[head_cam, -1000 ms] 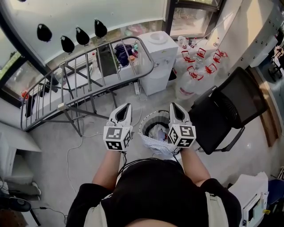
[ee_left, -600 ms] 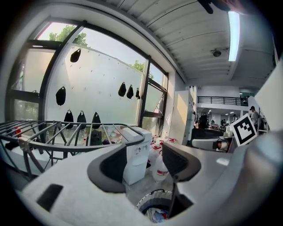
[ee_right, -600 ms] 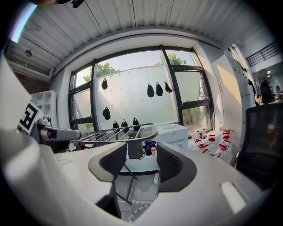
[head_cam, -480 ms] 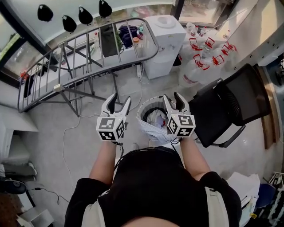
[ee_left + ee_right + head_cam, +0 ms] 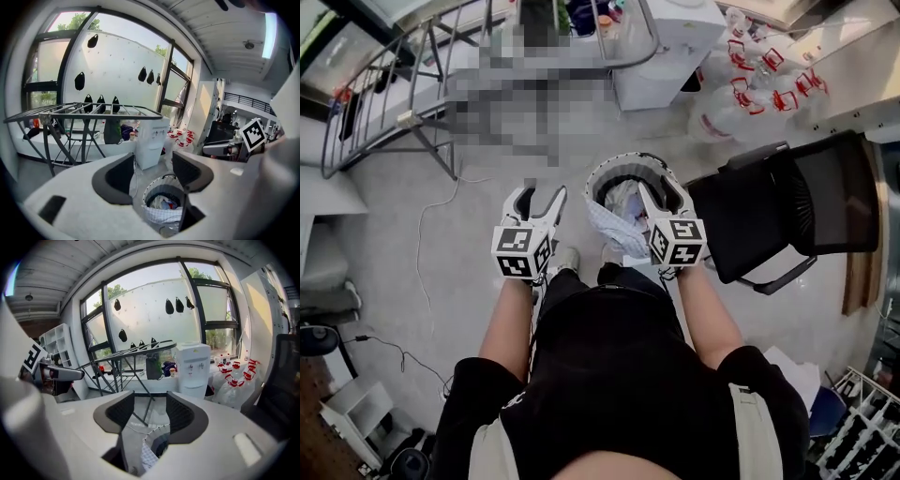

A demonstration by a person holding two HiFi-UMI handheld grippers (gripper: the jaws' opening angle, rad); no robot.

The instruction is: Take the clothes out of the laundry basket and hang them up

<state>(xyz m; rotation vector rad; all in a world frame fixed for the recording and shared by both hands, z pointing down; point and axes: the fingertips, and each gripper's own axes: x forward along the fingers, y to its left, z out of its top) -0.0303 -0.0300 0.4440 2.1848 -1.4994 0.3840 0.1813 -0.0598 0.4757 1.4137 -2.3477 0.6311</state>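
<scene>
Both claws are standing wide apart and carrying nothing. The left gripper (image 5: 536, 199) is hovering over bare floor just left of the laundry basket (image 5: 602, 174), and the right gripper (image 5: 661, 192) is hanging over the basket's near right rim, with only air between the pads in each gripper view. The clothes (image 5: 623, 199) are lying bunched inside the basket, and a checked cloth (image 5: 607, 225) is draping over the near rim toward the person. Step in hand, as I judge it: reaching down for the first garment. To do it well, the right gripper should be going straight down into the opening and closing on a raised fold of one piece rather than the heap, keeping its pads off the basket's wall so the basket is not lifting too. The left could be steadying the rim. The drying rack (image 5: 93, 111) is standing well apart on the left, so a carry across is coming. The floor (image 5: 441, 309) is looking smooth and pale grey, with a thin cable (image 5: 420, 253) trailing on the rack side — a likely snag. A black chair (image 5: 787, 206) is sitting just right of the basket, with a white water dispenser (image 5: 661, 56) and clear bottles (image 5: 727, 108) standing beyond by the window.
</scene>
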